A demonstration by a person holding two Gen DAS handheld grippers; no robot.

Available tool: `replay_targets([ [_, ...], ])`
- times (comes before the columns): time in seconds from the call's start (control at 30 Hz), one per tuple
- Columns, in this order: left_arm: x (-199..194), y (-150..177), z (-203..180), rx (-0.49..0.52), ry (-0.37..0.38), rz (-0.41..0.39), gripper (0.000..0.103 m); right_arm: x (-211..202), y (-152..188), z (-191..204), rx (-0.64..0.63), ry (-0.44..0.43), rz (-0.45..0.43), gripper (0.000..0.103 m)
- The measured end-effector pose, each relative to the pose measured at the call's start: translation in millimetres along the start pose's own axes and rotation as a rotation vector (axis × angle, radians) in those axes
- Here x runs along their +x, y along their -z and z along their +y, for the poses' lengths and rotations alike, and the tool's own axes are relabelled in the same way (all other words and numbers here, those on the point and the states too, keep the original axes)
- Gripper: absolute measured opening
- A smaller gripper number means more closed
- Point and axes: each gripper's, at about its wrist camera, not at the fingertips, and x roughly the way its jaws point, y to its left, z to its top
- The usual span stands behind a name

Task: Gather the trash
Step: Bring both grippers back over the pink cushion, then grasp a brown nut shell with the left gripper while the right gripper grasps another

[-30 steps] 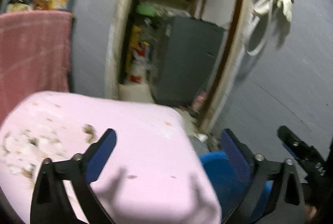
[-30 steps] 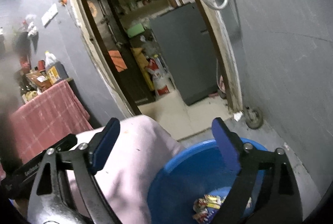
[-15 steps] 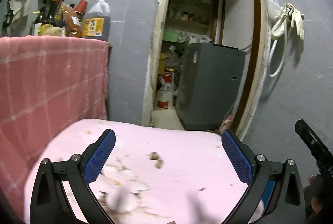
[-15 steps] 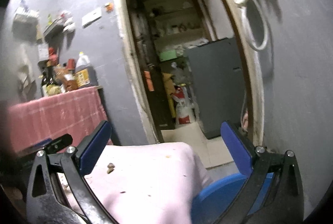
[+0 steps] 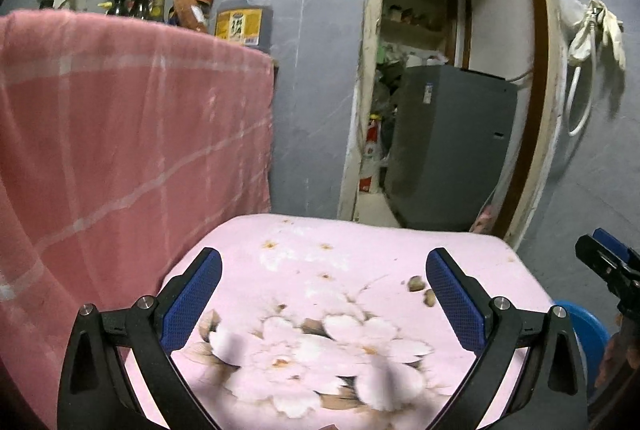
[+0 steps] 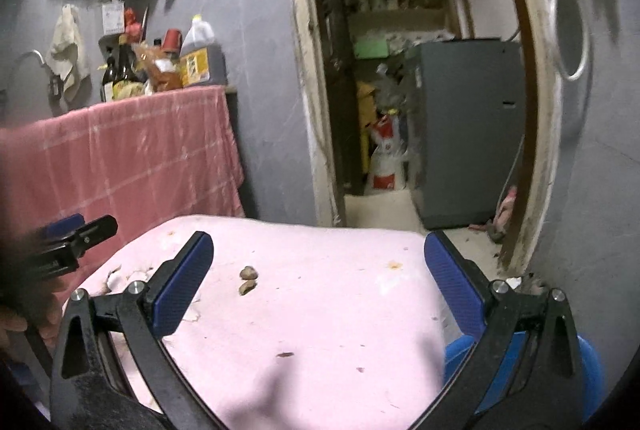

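Two brown scraps (image 6: 248, 279) lie ahead between right gripper's (image 6: 319, 282) spread fingers.

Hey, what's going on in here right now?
A person is clearing trash off a pink floral cloth, holding a claw in each hand. Both the left claw and the right claw are open and empty. Two small brown scraps lie on the cloth, and a blue basin sits beside it on the right.

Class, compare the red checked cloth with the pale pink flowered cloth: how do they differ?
The red checked cloth hangs down vertically; the pale pink flowered cloth lies flat on top. The red one bears pale grid lines; the pink one bears printed blossoms. Brown scraps sit only on the pink one. Both are drapes covering furniture.
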Motion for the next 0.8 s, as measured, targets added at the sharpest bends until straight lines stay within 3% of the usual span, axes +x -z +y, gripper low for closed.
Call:
replay_targets([
  [0.37,33.4,1.3,19.9,-0.013,-0.033,0.079,0.100,68.7,5.5,29.1,-0.133,-0.060,0.260,0.096],
  [0.47,45.2,0.1,22.2,-0.016,-0.050,0.122,0.100,88.3,14.2,37.6,-0.172,-0.075,0.347,0.090],
  [0.63,63.4,1.5,30.3,-0.045,-0.059,0.206,0.100,115.1,29.8,51.4,-0.235,-0.097,0.471,0.068],
  [0.8,73.1,4.8,37.6,-0.079,-0.062,0.269,0.100,131.4,36.3,60.7,-0.287,-0.107,0.544,0.060],
])
